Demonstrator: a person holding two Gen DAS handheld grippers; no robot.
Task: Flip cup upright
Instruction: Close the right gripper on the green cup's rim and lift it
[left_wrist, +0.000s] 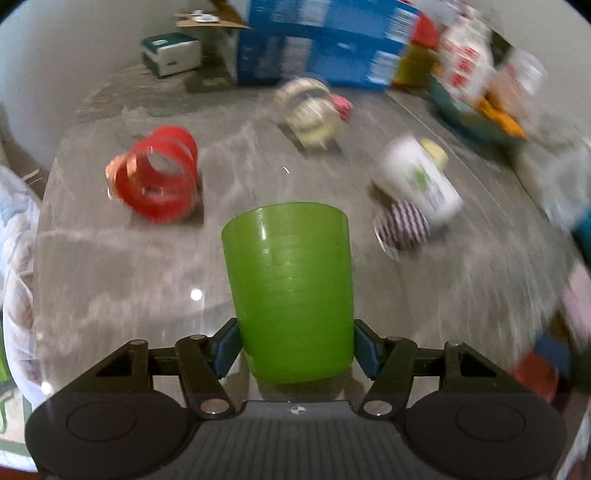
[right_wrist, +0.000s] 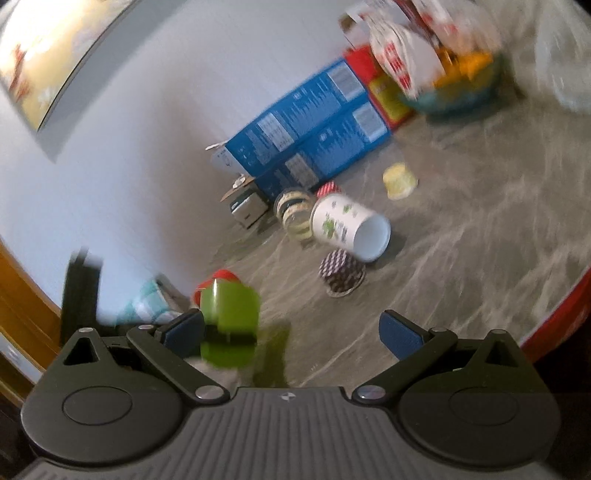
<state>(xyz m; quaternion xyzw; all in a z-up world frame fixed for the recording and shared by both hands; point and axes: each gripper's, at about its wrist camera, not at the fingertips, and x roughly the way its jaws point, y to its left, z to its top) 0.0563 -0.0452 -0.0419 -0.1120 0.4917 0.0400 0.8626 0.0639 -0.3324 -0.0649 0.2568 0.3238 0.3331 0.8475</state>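
The green cup (left_wrist: 291, 291) sits low centre in my left view, pinched across its wall by the left gripper (left_wrist: 295, 349); I judge it light, thin, smooth plastic, so a gentle mid-wall hold suits. My right gripper (right_wrist: 291, 332) hangs spread, empty, above the grey table (right_wrist: 461, 258).

Left hand-held gripper (left_wrist: 295, 347) clamped, right (right_wrist: 291, 332) agape

No text can be read in either view. The blue box (right_wrist: 306, 129) at the far wall carries white label panels, too blurred to make out. The white cup (right_wrist: 349, 227) lying on its side shows only green print, illegible
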